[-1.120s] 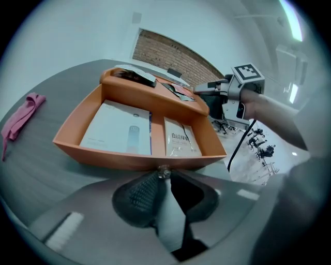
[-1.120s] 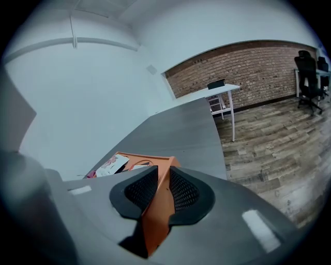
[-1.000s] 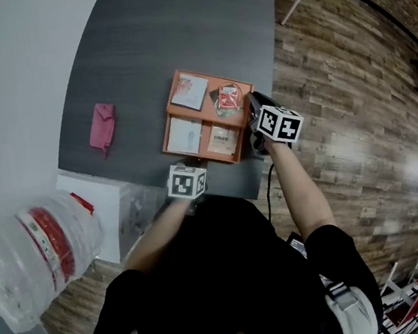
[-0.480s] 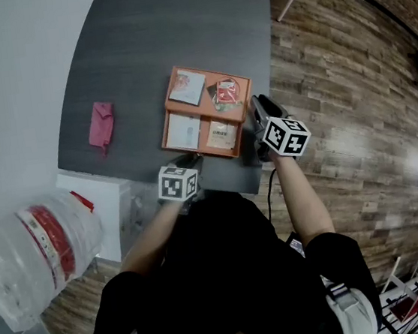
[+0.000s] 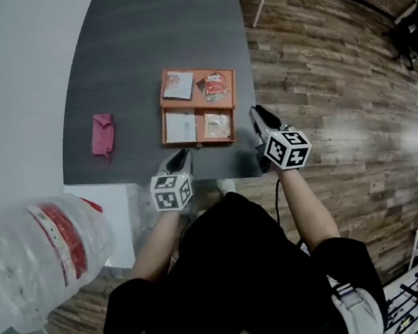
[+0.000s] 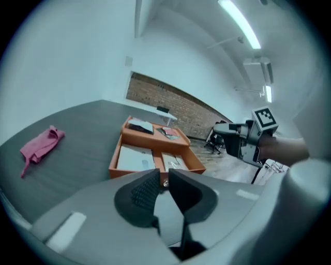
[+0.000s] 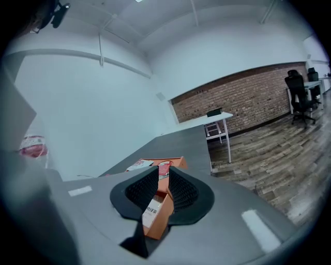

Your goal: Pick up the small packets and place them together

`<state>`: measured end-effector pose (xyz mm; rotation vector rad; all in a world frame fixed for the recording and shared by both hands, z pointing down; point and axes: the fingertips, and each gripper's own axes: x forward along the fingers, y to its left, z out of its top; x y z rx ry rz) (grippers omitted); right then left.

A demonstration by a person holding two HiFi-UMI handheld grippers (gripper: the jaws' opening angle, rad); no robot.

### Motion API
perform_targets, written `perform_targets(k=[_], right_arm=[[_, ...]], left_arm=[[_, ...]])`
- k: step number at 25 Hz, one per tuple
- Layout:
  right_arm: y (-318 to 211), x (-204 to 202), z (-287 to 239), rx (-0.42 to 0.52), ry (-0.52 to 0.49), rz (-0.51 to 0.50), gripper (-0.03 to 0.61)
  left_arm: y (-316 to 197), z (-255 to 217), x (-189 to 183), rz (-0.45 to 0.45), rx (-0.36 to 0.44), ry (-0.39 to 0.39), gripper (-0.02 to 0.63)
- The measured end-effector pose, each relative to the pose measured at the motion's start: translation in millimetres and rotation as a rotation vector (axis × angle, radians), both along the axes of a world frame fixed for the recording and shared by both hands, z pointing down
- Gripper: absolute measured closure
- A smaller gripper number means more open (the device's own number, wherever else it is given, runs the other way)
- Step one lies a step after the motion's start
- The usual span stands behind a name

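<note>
One tray [image 5: 199, 109] on the table [image 5: 141, 42], four slots, every packet inside; white packet [image 5: 178, 85] at 11 o'clock, red packet [image 5: 216, 86] at 1, pale packet [image 5: 181, 125] at 7, tan packet [image 5: 217, 125] at 5; the red slot may hold one or two, can't tell; one cloth [image 5: 102, 134] at the tray's 9; two grippers, left gripper [image 5: 180, 155] at its 7, right gripper [image 5: 255, 111] at its 3; both jaws just closing, now a slit apart, nothing between them; one bottle [image 5: 38, 251], blurred, cut off at the frame's 8 o'clock.
</note>
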<state>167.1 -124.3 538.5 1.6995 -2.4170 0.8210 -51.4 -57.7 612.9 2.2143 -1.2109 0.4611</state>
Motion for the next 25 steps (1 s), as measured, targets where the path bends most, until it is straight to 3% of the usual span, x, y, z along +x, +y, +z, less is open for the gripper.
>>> perform_targets(k=[4,10,15,25], right_arm=[[35,-8,-20,0.060,0.004,0.038,0.529],[93,-18,-26,0.105,0.010,0.085,0.541],[140,-21,-38,0.170,0.072,0.087,0.571],[189,19,-81,0.312,0.170,0.029,0.575]], left_arm=[[0,-40,-20,-0.011,0.156,0.033,0.594],[20,-71,-29,0.065,0.268,0.063,0.614],[36,-98,-34,0.098,0.351,0.096,0.614],[73,-149,-42,0.020,0.506,0.156,0.614]])
